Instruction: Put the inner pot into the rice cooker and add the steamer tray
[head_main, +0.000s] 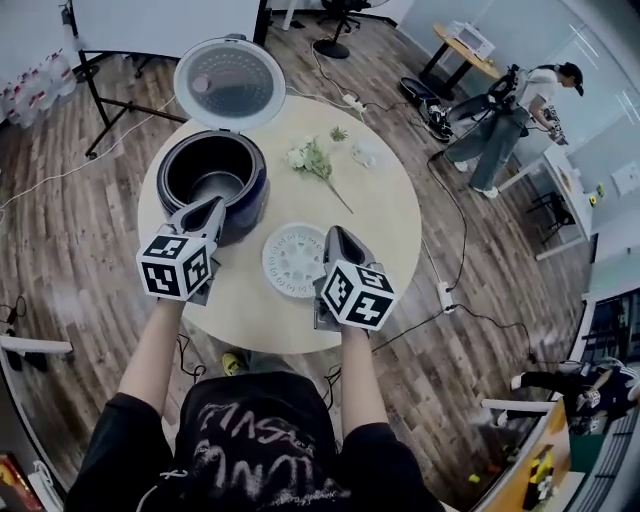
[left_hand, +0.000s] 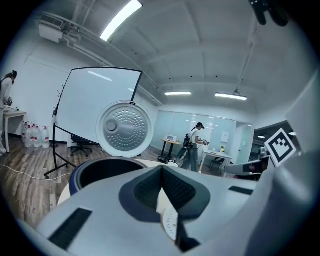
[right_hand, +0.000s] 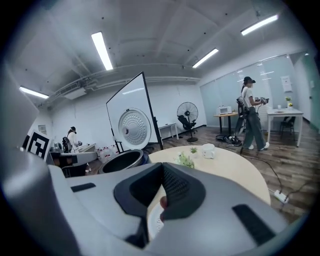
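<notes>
A dark blue rice cooker (head_main: 250, 195) stands at the table's left, its round lid (head_main: 229, 82) swung up and open behind it. Shiny grey metal lines its well (head_main: 215, 185). A white perforated steamer tray (head_main: 292, 262) lies flat on the table just right of the cooker. My left gripper (head_main: 217, 204) is shut and empty, its tip over the cooker's front rim. My right gripper (head_main: 335, 232) is shut and empty at the tray's right edge. In the left gripper view the cooker (left_hand: 97, 172) and tray (left_hand: 170, 226) show past the closed jaws; the right gripper view shows the tray (right_hand: 155, 224) too.
A sprig of white flowers (head_main: 316, 160) and a small white object (head_main: 364, 153) lie on the round table (head_main: 390, 215) at the back. Cables and a power strip (head_main: 445, 295) run over the floor at the right. A person (head_main: 505, 115) stands far off by desks.
</notes>
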